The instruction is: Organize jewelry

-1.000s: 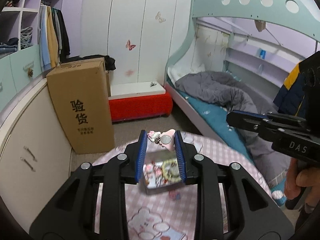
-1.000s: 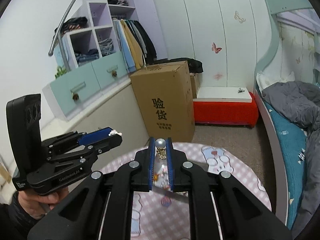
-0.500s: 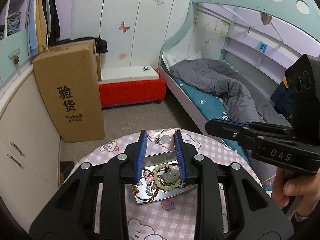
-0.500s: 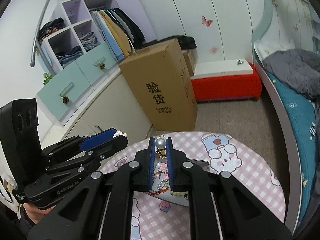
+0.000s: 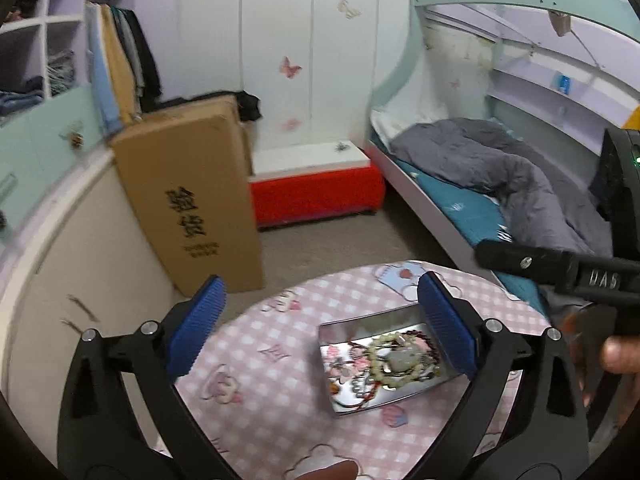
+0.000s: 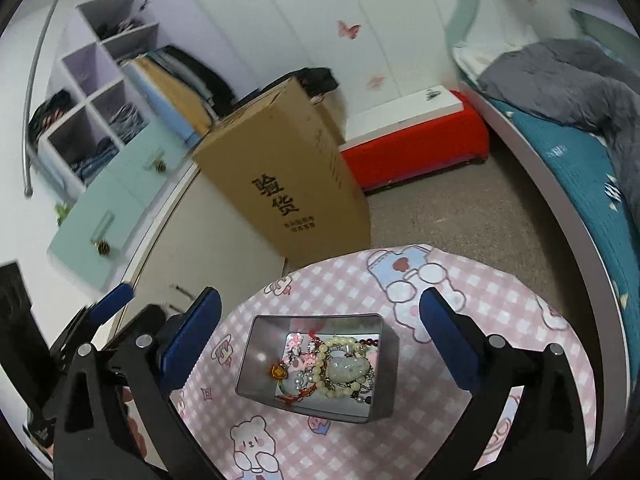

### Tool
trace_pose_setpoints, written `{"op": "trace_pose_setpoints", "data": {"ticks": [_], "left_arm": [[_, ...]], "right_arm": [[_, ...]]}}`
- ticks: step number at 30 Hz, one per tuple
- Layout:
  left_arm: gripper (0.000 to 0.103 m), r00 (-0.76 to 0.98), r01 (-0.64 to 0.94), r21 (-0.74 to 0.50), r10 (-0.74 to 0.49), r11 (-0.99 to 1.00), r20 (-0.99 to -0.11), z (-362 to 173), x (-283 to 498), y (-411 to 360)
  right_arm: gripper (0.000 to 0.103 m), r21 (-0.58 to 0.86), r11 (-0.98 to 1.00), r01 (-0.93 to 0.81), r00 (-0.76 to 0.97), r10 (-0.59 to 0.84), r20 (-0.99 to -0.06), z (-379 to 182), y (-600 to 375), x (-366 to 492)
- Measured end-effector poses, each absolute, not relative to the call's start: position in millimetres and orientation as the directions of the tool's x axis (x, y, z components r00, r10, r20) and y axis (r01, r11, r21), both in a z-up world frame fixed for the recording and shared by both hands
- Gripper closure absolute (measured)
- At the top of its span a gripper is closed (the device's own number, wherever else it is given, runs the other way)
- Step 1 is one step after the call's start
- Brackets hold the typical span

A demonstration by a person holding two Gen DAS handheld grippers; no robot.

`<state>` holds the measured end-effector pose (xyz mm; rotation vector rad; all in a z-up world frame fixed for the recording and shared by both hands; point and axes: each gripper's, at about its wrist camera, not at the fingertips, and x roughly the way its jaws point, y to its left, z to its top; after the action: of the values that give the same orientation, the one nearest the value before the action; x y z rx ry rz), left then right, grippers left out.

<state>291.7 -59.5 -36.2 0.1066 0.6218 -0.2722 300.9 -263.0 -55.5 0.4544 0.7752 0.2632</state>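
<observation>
While both pairs of tongs hang above the round bench with the pink checked cartoon cloth (image 6: 460, 304), the left tongs (image 5: 320, 328) and the right tongs (image 6: 320, 334) each stand spread wide with nothing between their blue pads. Near the middle of the bench sits the shiny rectangular metal tin (image 6: 256, 356), and inside it lies the tangled heap of bead bracelets, pearls and a pale green pendant (image 6: 340, 368).

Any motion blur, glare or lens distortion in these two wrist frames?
Left wrist view: motion-smeared throughout, cardboard box print unreadable, glare on the metal tin. Right wrist view: sharper at centre, jewelry legible, shelves smeared; strong fisheye bending in both.
</observation>
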Motion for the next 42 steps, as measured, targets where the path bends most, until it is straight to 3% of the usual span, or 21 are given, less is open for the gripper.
{"op": "trace_pose_setpoints", "data": {"ticks": [9,21,27,42], "left_arm": [[0.008,0.85,0.214,0.009,-0.182,0.977,-0.494,1.4,241.9,-34.5],[0.006,0.933,0.147,0.063,-0.117,0.987,-0.339,36.5,133.9,-19.9],[0.006,0.945,0.114,0.056,-0.091,0.992,-0.314,31.6,86.9,-13.9],[0.006,0.962,0.066,0.006,-0.062,0.998,-0.266,11.7,14.5,6.3]], "right_arm": [[0.007,0.44,0.896,-0.052,0.738,0.332,-0.588,-22.0,-260.2,271.1],[0.007,0.176,0.98,-0.092,0.866,0.166,-0.472,32.0,-221.2,155.6],[0.007,0.089,0.994,-0.06,0.9,0.093,-0.426,25.8,-209.2,101.3],[0.007,0.033,0.999,0.033,0.928,-0.018,-0.373,-8.4,-189.5,31.9]]}}
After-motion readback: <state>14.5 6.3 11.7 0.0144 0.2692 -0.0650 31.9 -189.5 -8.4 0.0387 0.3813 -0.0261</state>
